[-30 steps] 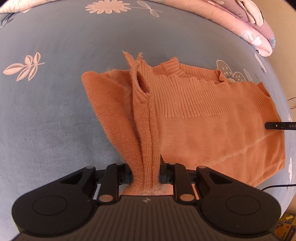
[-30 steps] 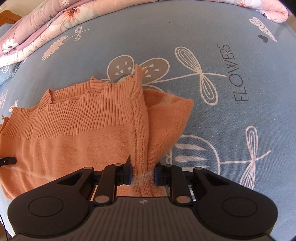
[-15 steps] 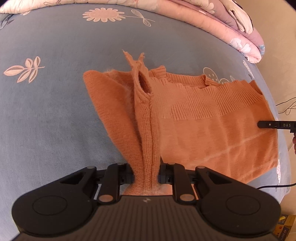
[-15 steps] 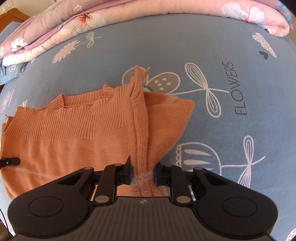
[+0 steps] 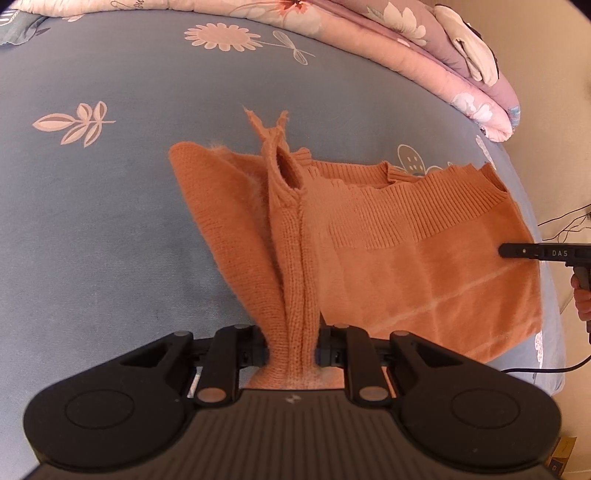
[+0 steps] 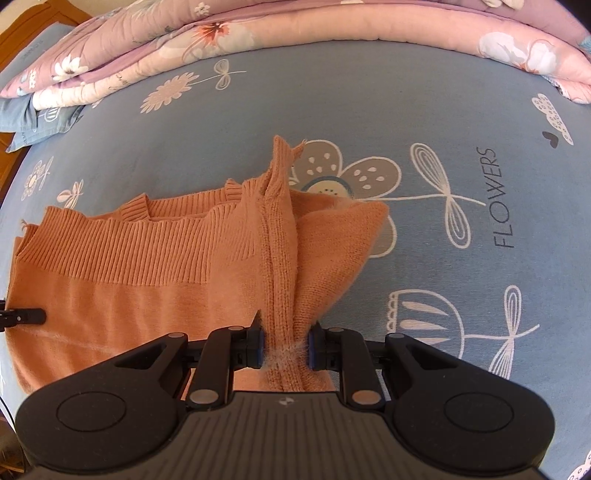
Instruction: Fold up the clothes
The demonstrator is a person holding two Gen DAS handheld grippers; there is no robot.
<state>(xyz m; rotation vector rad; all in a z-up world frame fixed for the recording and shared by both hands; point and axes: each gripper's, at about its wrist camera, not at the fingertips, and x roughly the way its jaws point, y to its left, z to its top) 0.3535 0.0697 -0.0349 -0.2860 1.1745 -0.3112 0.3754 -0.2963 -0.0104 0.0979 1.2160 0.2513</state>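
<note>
orange sweater (image 5: 424,266): hanging over blue floral bedsheet (image 5: 92,229), bunched edges pinched at both ends, lower part hidden behind gripper bodies | left gripper (image 5: 291,345): clamped on knit bunch | right gripper (image 6: 286,349): clamped on knit bunch, fuzz between pads | pink quilt (image 6: 332,26): folded at far edge, cut off by frame

Fuzzy ribbed-knit sweater (image 5: 424,266), probably wool
</note>
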